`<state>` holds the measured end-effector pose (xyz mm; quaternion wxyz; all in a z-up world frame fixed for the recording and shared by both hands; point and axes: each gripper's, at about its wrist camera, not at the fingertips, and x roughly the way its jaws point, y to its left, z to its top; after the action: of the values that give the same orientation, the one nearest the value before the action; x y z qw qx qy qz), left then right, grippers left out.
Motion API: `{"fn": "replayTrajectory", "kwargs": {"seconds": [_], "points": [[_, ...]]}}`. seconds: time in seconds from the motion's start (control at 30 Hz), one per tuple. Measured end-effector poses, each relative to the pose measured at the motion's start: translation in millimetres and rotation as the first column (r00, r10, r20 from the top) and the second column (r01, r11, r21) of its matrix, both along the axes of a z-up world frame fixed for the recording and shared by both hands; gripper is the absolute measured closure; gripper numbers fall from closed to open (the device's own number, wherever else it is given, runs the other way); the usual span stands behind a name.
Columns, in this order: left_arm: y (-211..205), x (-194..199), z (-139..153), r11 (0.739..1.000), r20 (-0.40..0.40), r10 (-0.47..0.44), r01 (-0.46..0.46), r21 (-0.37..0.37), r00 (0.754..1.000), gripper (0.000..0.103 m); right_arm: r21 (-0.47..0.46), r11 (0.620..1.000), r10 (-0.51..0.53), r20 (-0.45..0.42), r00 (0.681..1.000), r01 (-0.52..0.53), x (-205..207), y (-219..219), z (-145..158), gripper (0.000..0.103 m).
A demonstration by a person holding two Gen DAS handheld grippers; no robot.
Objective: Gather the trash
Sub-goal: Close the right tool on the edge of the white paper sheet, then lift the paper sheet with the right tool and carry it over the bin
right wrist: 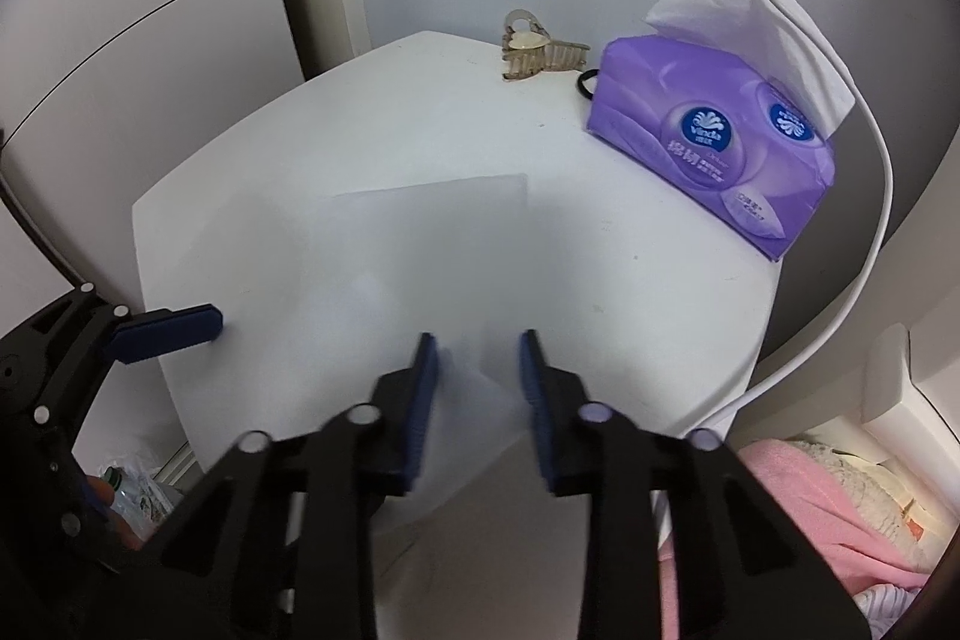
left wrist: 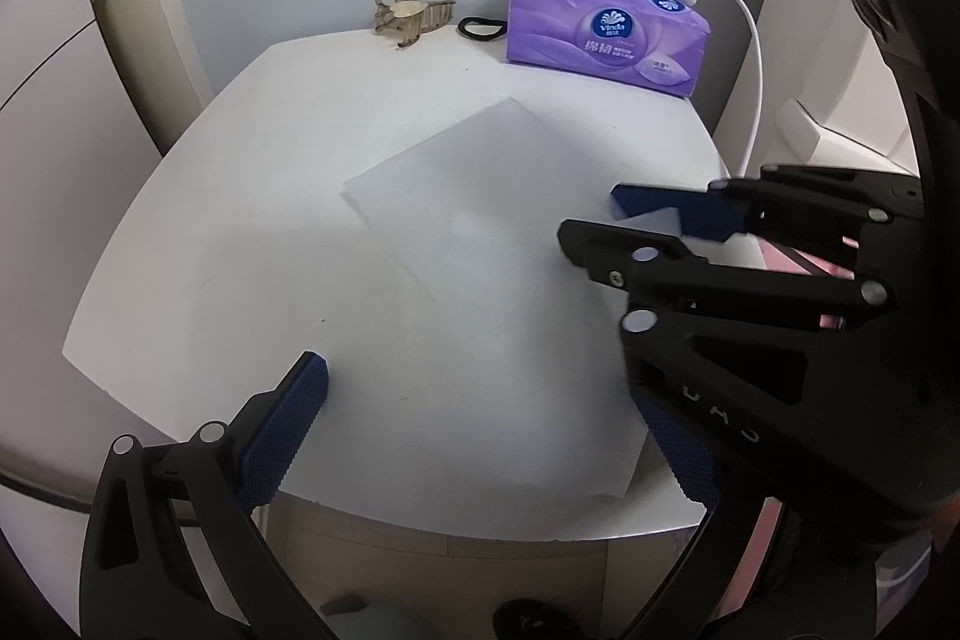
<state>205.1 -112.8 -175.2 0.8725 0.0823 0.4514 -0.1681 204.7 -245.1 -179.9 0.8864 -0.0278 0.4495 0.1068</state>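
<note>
A flat white tissue sheet (left wrist: 480, 232) (right wrist: 432, 232) lies spread on the small white table (left wrist: 240, 220) (right wrist: 240, 196). In the right wrist view my right gripper (right wrist: 477, 340) is low over the sheet's near corner. Its blue pads stand a narrow gap apart with that corner between them, and they do not visibly press on it. The left wrist view shows the same gripper (left wrist: 591, 214) at the sheet's right edge. My left gripper (left wrist: 480, 382) is wide open over the sheet's near-left part, holding nothing. One of its fingertips (right wrist: 180, 325) shows at the table's left edge.
At the back of the table are a purple tissue pack (left wrist: 600, 34) (right wrist: 708, 148), a beige hair claw (left wrist: 408, 13) (right wrist: 534, 52) and a black hair tie (left wrist: 480, 28). A white cable (right wrist: 882, 196) hangs past the right edge. Pink cloth (right wrist: 810, 508) lies lower right.
</note>
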Motion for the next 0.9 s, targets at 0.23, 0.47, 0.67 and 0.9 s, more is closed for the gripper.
{"fn": "replayTrajectory", "kwargs": {"seconds": [0.23,0.47,0.67,0.9], "points": [[1,0,0,1.0,-0.003,0.007,-0.007,0.007,1.0,0.006,0.024,1.0,0.004,0.002,1.0,-0.004,-1,5,1,0.094],[1,-3,5,1.0,0.006,0.014,-0.014,0.003,1.0,0.006,0.047,0.999,0.006,0.015,1.0,-0.006,-4,6,10,0.096],[5,-8,20,1.0,0.04,0.027,-0.027,0.004,0.999,0.006,0.057,0.998,0.008,0.047,0.999,-0.01,-11,8,26,0.097],[17,-21,45,0.998,0.084,0.061,-0.061,0.0,0.995,0.006,0.065,0.997,0.025,0.091,0.996,-0.031,-24,18,53,0.096]]}}
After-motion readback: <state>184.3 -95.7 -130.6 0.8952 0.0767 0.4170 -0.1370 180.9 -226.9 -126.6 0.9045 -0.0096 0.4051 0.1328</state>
